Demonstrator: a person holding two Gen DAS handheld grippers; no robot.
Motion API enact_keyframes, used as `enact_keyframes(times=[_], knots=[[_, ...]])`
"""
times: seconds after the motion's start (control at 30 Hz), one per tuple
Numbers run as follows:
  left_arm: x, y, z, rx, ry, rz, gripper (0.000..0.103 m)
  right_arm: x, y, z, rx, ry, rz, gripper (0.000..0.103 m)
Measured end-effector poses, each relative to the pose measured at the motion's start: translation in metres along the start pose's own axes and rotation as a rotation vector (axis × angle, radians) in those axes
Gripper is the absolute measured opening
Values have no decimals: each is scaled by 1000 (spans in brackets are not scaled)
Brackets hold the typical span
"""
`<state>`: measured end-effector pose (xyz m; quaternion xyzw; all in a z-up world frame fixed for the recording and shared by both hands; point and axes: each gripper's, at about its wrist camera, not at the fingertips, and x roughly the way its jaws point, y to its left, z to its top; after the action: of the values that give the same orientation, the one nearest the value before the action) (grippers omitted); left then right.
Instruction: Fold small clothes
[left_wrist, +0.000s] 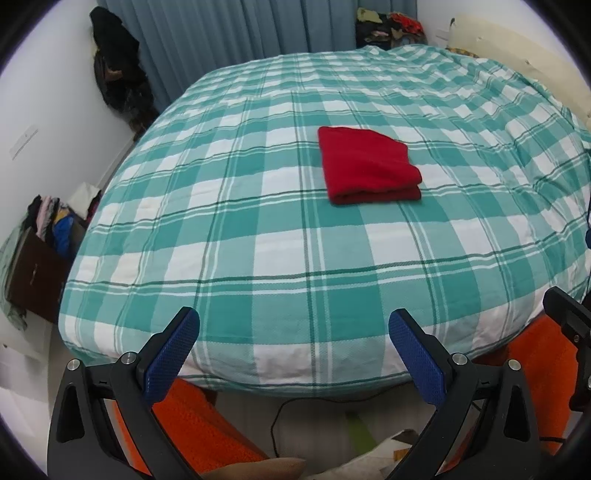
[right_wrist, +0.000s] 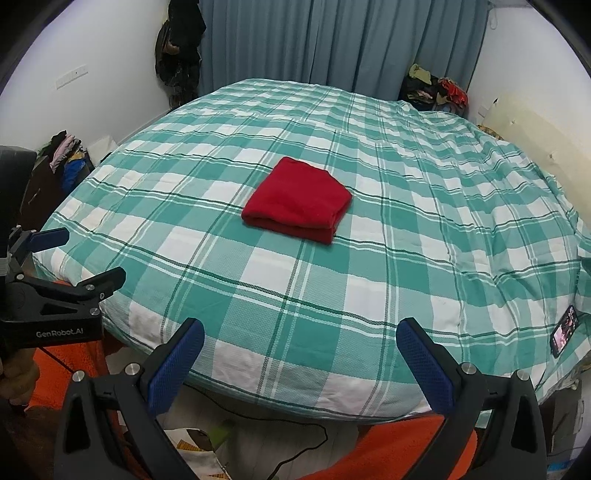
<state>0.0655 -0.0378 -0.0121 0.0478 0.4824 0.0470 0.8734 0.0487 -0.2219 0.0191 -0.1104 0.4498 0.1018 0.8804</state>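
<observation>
On the middle of the bed (left_wrist: 258, 236), a red garment (left_wrist: 367, 165) is lying folded into a compact, roughly square bundle, its doubled edges facing the near side. The fabric is looking soft and fleecy; what kind of garment it is cannot be made out from the fold. The green-and-white checked cover is lying mostly smooth, wrinkling toward the right side. A phone (right_wrist: 564, 329) is resting near the right edge of the bed, its screen too small to read.

The left gripper (left_wrist: 294, 325) is hovering off the near edge of the bed, its blue textured pads (left_wrist: 173, 354) spread wide apart and holding nothing. The right gripper (right_wrist: 300, 334) is hovering likewise, its jaws standing wide apart and empty, well short of the garment. In the right wrist view the left gripper (right_wrist: 79, 254) is appearing at the left border, partly cut off. Orange cloth (left_wrist: 199, 424) is showing below both grippers; its full shape is hidden.
</observation>
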Motion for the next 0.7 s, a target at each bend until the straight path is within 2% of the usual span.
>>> enact_keyframes(times=[0.7], knots=[[0, -7, -1, 11, 0, -12, 102, 3, -3, 3, 14, 14, 7, 103]])
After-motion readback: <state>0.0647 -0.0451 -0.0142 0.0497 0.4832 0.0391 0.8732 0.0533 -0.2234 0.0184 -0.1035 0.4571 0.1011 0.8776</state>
